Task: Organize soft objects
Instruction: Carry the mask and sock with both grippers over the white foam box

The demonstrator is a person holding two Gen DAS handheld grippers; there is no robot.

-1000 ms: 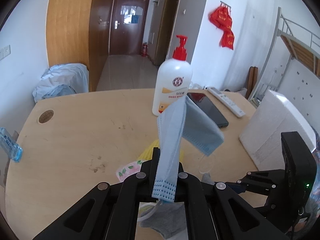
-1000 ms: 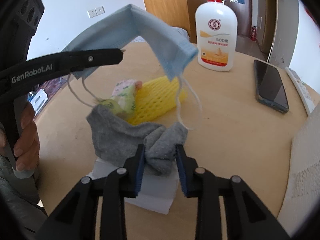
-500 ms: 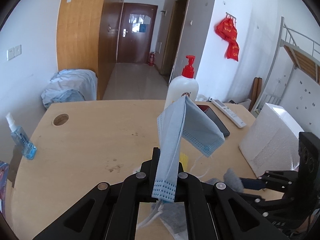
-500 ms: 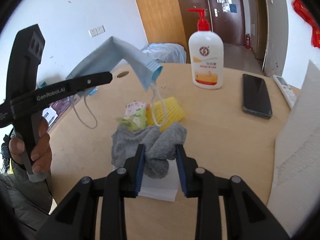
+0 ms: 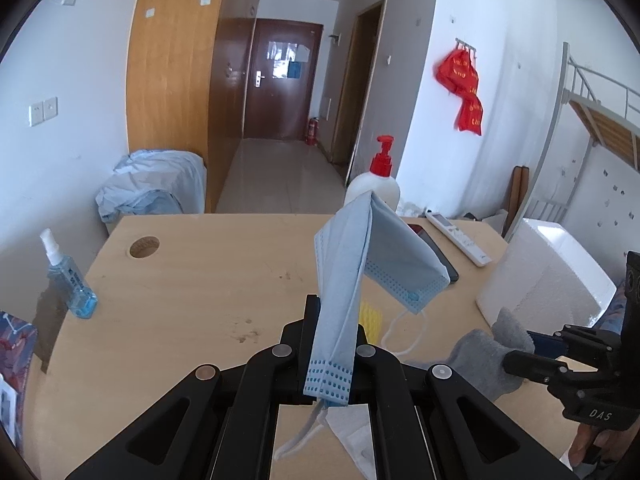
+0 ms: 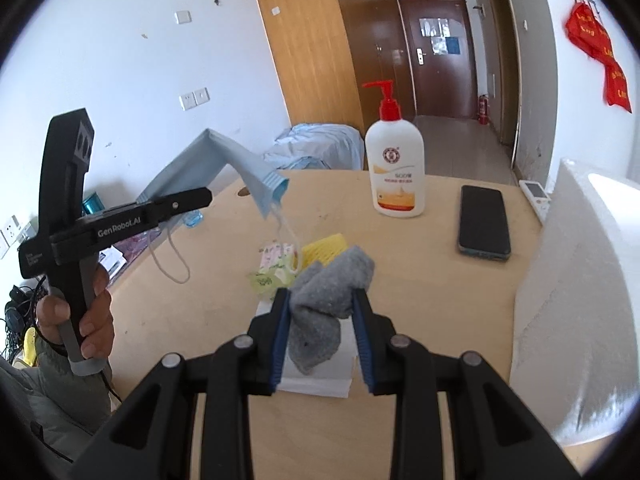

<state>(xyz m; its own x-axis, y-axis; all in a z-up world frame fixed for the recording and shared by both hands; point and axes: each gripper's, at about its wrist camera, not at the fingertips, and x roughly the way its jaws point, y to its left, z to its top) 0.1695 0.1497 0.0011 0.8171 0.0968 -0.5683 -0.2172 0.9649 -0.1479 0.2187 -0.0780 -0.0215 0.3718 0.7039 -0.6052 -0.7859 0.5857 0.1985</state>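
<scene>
My left gripper [image 5: 334, 344] is shut on a light blue face mask [image 5: 360, 248], held high above the wooden table [image 5: 192, 280]; the mask folds over and its ear loops hang down. It also shows in the right wrist view [image 6: 216, 164]. My right gripper [image 6: 322, 312] is shut on a grey sock [image 6: 328, 292], lifted off the table; the sock also shows in the left wrist view [image 5: 484, 352]. On the table below lie a yellow foam net [image 6: 324, 246], a floral tissue pack [image 6: 276, 260] and a white tissue [image 6: 320, 376].
A white pump bottle [image 6: 396, 172], a black phone [image 6: 484, 220] and a white remote [image 5: 456, 236] are at the far side. A white foam box [image 6: 576, 288] stands at the right. A blue spray bottle [image 5: 68, 276] is at the left edge.
Both grippers have risen well above the table, each with its cloth. The sock has come fully off the table, and the mask hangs higher.
</scene>
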